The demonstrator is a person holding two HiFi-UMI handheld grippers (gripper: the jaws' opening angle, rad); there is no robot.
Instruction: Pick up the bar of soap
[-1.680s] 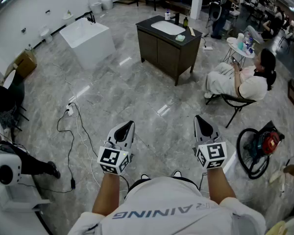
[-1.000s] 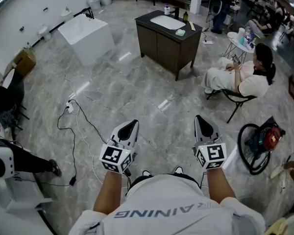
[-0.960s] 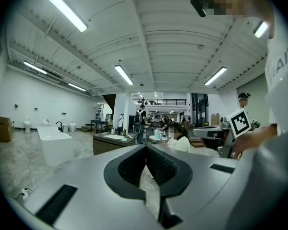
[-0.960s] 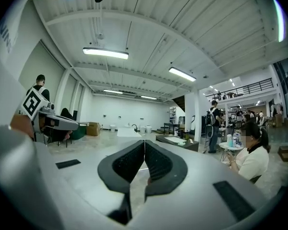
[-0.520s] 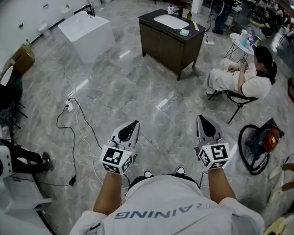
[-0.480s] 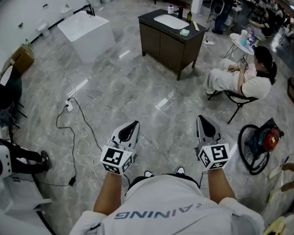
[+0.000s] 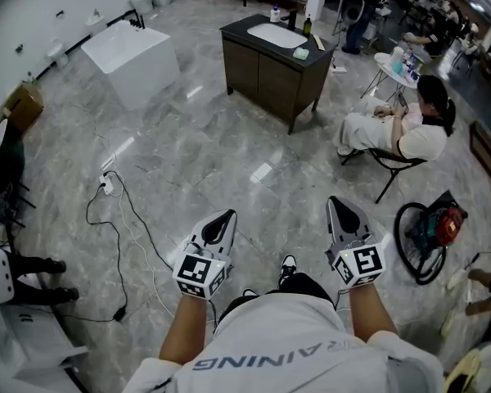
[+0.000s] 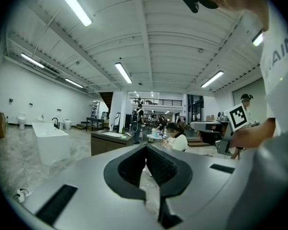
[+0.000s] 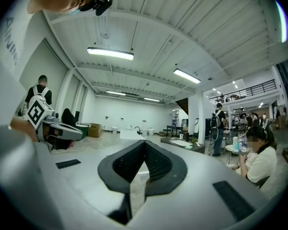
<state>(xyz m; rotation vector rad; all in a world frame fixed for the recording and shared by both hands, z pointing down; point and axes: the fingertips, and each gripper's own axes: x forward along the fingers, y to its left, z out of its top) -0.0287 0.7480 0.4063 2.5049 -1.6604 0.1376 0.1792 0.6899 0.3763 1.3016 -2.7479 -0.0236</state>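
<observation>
Though too distant for a clear axis, soap bar (image 7: 301,53) on vanity (image 7: 266,76).

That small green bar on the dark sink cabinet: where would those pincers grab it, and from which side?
Likely across its narrower sides, coming down from above: the green bar lies flat on the vanity top, near its edge and beside the basin. Its exact shape is too small to tell from here.

A short-sleeved white T-shirt (image 7: 270,326) bears grey lettering (image 7: 270,357).
</observation>
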